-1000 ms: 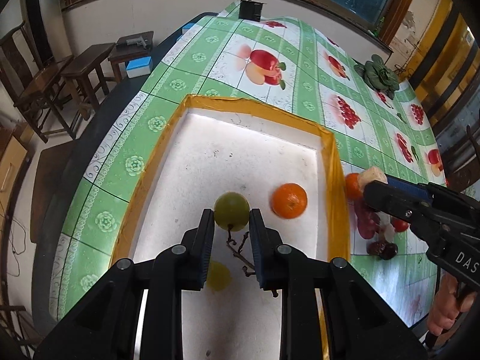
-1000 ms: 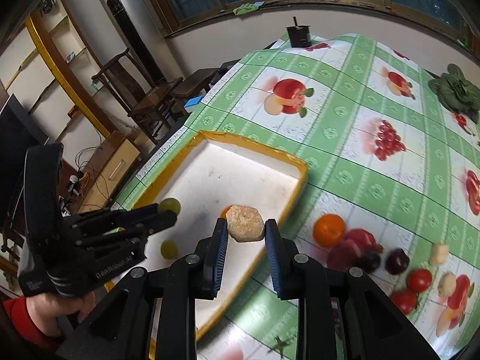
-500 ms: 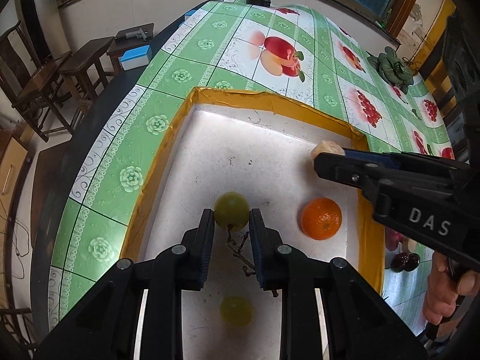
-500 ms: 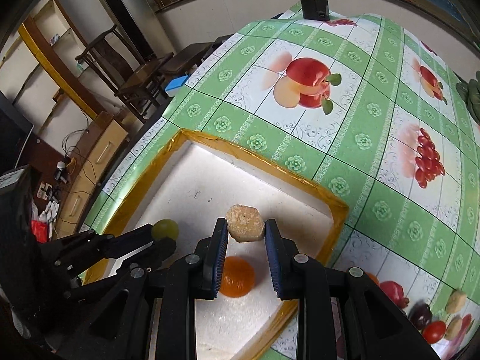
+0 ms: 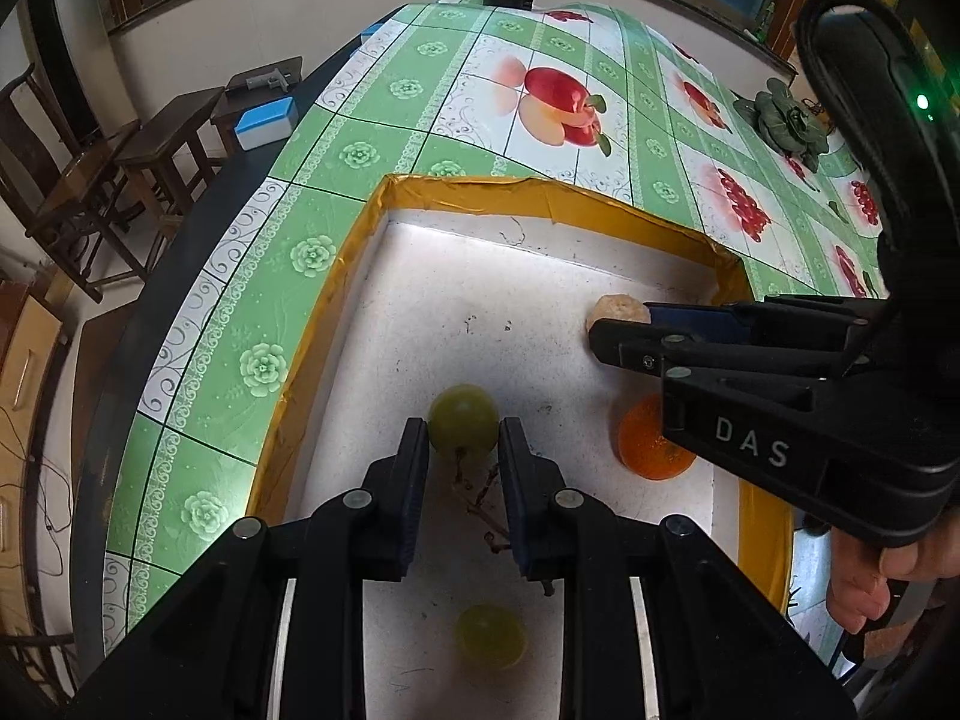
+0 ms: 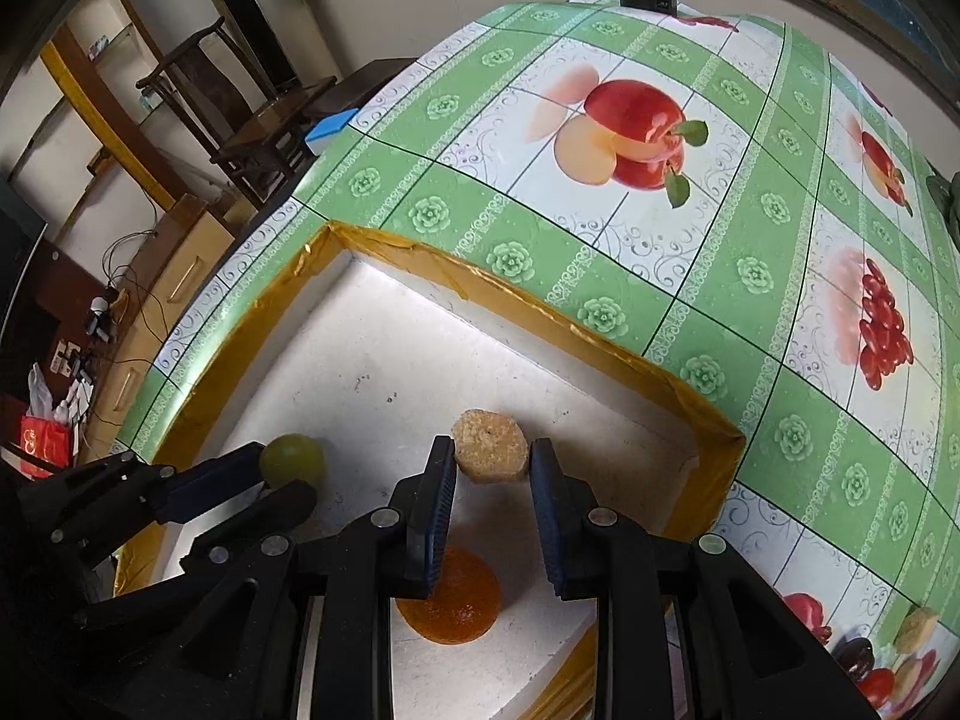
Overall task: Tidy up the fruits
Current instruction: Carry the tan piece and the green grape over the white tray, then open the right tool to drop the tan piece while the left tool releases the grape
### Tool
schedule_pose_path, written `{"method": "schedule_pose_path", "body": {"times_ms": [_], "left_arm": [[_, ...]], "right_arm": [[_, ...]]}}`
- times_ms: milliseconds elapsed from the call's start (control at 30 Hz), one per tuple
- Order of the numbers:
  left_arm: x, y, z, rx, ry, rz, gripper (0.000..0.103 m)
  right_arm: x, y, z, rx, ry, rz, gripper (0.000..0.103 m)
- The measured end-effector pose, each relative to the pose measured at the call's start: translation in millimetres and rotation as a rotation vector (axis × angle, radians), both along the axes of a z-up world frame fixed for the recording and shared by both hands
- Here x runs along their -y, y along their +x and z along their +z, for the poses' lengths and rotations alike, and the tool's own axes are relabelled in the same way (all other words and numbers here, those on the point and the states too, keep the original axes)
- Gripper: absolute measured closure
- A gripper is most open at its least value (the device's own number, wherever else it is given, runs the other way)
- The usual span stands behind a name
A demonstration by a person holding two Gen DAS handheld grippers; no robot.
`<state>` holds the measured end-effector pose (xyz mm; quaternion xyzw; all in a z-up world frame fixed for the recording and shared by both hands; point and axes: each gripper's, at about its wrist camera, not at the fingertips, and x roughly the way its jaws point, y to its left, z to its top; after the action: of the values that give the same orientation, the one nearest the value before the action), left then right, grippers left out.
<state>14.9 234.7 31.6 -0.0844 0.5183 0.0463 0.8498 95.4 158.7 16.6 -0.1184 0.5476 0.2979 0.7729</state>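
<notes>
My left gripper [image 5: 463, 438] is shut on a green grape [image 5: 462, 426] with a dry stem, held over the white tray with the yellow taped rim [image 5: 480, 198]. My right gripper [image 6: 491, 461] is shut on a tan hexagonal fruit piece [image 6: 489, 445], over the tray's right part; that piece also shows in the left wrist view [image 5: 618, 311]. An orange [image 5: 645, 450] and a second green grape [image 5: 489, 636] lie on the tray floor. The right wrist view shows the orange [image 6: 456, 600] below its fingers and the left gripper's grape [image 6: 292, 459].
The tray sits on a green fruit-print tablecloth [image 6: 630, 228]. More fruit pieces [image 6: 870, 654] lie on the cloth right of the tray. A green leafy object [image 5: 786, 120] lies far right. Chairs and stools [image 5: 120, 168] stand beyond the table's left edge.
My right gripper has carried the tan piece from outside the tray's right rim to over the tray floor. My left gripper still holds the grape and has shifted slightly forward.
</notes>
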Motion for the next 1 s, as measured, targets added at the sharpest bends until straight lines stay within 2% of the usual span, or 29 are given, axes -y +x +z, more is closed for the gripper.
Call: {"method": "schedule_pose_path", "body": {"times_ms": [333, 400, 433, 467, 500, 567, 767, 900, 1000], "left_arm": [[0, -1, 0, 0.004, -0.004, 0.014, 0.081], [0, -1, 0, 0.001, -0.009, 0.020, 0.081], [-1, -2, 0, -0.001, -0.007, 0.024, 0.079], [-1, -2, 0, -0.003, -0.004, 0.027, 0.069], [-1, -2, 1, 0.001, -0.005, 0.029, 0.056], [-1, -5, 4, 0.020, -0.009, 0.038, 0.048], [1, -6, 10, 0.026, -0.007, 0.045, 0.047], [3, -12, 16, 0.034, -0.008, 0.048, 0.040], [8, -14, 18, 0.024, -0.011, 0.039, 0.040]], "right_arm": [[-1, -2, 0, 0.027, -0.013, 0.003, 0.075], [2, -2, 3, 0.029, -0.003, 0.000, 0.069], [3, -2, 4, 0.031, 0.003, -0.003, 0.066], [6, -2, 7, 0.038, 0.008, -0.007, 0.065], [7, -2, 9, 0.046, 0.011, -0.012, 0.064], [13, -4, 16, 0.064, 0.024, -0.023, 0.060], [33, -7, 38, 0.099, 0.084, -0.070, 0.060], [57, -9, 54, 0.119, 0.130, -0.130, 0.054], [78, -12, 59, 0.115, 0.150, -0.175, 0.053]]}}
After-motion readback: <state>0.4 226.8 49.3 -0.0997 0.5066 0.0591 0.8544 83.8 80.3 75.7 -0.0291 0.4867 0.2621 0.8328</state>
